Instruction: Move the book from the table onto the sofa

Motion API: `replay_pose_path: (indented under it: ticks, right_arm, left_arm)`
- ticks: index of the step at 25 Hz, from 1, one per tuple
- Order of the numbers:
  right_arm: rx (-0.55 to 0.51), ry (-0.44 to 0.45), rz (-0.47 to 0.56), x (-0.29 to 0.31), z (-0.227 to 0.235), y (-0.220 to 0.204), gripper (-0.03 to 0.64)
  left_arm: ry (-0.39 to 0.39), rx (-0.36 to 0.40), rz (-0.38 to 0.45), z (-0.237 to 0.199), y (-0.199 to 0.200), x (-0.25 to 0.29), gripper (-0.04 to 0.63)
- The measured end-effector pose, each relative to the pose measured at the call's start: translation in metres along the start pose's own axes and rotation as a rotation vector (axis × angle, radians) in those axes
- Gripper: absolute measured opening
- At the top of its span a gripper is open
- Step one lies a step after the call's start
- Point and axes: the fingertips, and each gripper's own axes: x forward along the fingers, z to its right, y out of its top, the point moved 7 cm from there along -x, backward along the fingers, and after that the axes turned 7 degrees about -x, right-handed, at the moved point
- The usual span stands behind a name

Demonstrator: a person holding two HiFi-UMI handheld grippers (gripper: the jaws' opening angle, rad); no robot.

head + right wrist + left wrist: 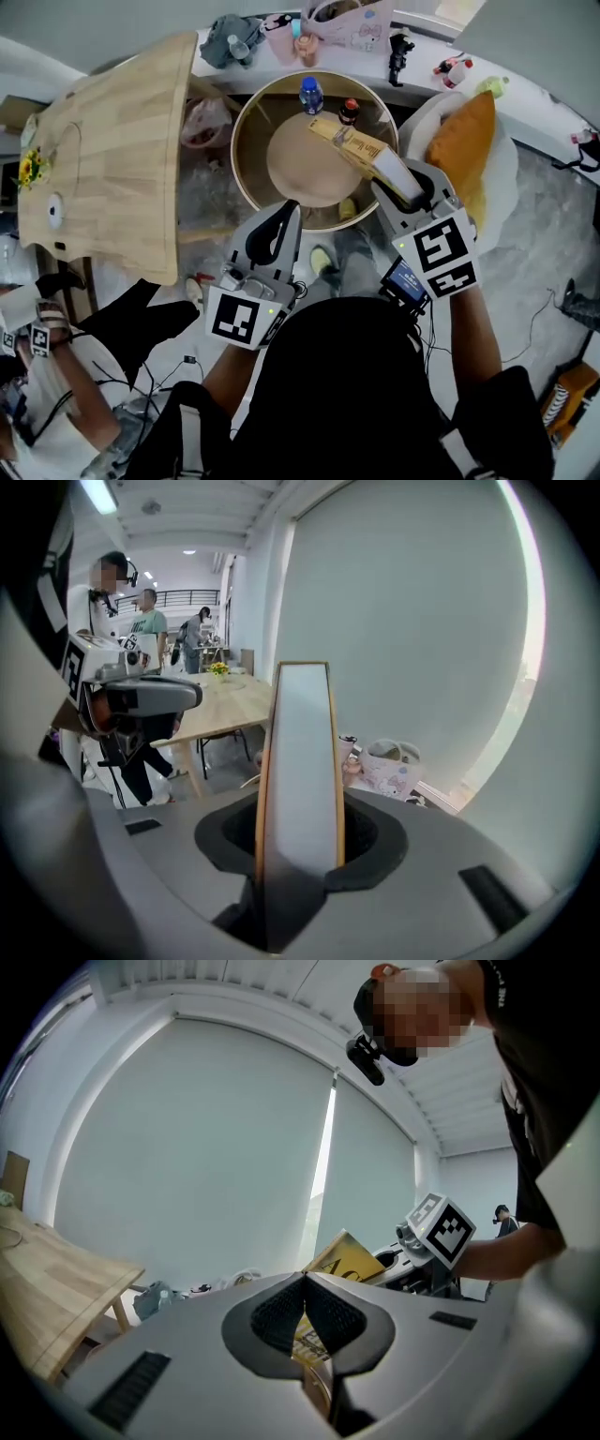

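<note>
Gripping book (361, 150) edge-on: right hand-held gripper (412, 192) clamped | left hand-held gripper (291, 214): jaws together, empty

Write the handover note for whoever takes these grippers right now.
Right gripper: shut on one end of the book, holding it in the air over the round table.
Left gripper: shut, empty, alongside.
Done: the book is off the table.
Left: carry it to the sofa on the right, where the orange cushion lies, set it down, release.
</note>
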Motion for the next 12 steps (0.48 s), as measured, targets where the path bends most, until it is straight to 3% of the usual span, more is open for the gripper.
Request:
replay_pose_path:
  ticks: [12]
  right_arm:
    - [0.198,-0.218,0.097,-0.118,-0.041,-0.021,0.149]
  left_arm:
    - [-0.148,0.021,0.075,0.038,0.016,-0.038,0.012]
